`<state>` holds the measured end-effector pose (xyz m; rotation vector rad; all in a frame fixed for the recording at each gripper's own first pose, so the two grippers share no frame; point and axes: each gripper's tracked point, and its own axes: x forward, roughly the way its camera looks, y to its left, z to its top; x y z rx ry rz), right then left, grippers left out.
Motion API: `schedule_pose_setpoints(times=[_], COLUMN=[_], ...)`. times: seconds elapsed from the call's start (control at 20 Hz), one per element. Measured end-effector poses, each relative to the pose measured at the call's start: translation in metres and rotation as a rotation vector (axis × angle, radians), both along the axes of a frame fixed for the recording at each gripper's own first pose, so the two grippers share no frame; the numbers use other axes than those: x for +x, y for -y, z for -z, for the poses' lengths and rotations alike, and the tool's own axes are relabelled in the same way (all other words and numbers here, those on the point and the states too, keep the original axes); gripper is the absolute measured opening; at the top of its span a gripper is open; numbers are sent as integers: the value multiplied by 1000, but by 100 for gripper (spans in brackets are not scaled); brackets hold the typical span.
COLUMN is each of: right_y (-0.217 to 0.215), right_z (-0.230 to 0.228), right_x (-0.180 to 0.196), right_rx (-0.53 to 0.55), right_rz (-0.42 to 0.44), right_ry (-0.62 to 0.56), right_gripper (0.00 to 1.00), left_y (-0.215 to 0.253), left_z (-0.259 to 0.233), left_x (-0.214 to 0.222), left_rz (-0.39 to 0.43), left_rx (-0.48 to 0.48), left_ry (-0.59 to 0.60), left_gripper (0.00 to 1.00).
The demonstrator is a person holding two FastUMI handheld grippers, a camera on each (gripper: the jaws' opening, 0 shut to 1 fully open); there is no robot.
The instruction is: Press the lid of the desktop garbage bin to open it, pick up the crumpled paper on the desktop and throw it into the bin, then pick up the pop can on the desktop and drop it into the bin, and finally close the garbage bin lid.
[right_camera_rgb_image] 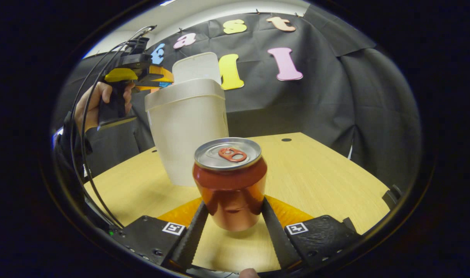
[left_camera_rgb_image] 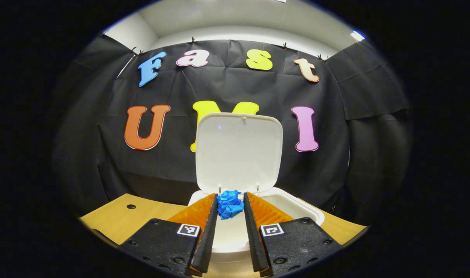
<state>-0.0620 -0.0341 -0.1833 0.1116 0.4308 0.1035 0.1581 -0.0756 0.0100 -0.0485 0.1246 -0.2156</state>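
Left gripper view first: I'm holding the left gripper right over the open garbage bin, and the blue crumpled paper is sitting between the fingers at mid-frame, pinched at their tips as far as I can tell. The lid is standing upright behind it, so the paper only needs to go straight down into the mouth below. I'm reading this as the moment just before letting go.

Right gripper view: the pop can is standing upright dead centre, long axis vertical, right between the right gripper fingers. They're spread apart and flanking it low down; whether they're touching it I can't tell. The bin is just behind it, up and left, with the other gripper and a hand hovering above its rim. The wooden tabletop is looking bare around the can, plenty of room.
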Motion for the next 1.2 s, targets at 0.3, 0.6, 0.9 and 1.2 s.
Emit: schedule_pose_setpoints(times=[0.3,0.6,0.9,1.2], right_y=[-3,-1,-4,-19], right_z=[2,-7,-43,-96], right_x=[0,0,6,21], right_rx=[3,-14,-51,-59], right_rz=[-15,-9,-31,-91], right_ry=[-7,12,64,125], right_gripper=[80,80,80,80], left_y=[1,-10,-45,-94], left_z=[-4,-13,-17,-12], left_x=[-2,-20,-47,-71], left_rz=[8,5,-31,-89], left_rx=[23,-13,-19,-1], left_ry=[16,36,56,68], left_gripper=[99,99,99,99])
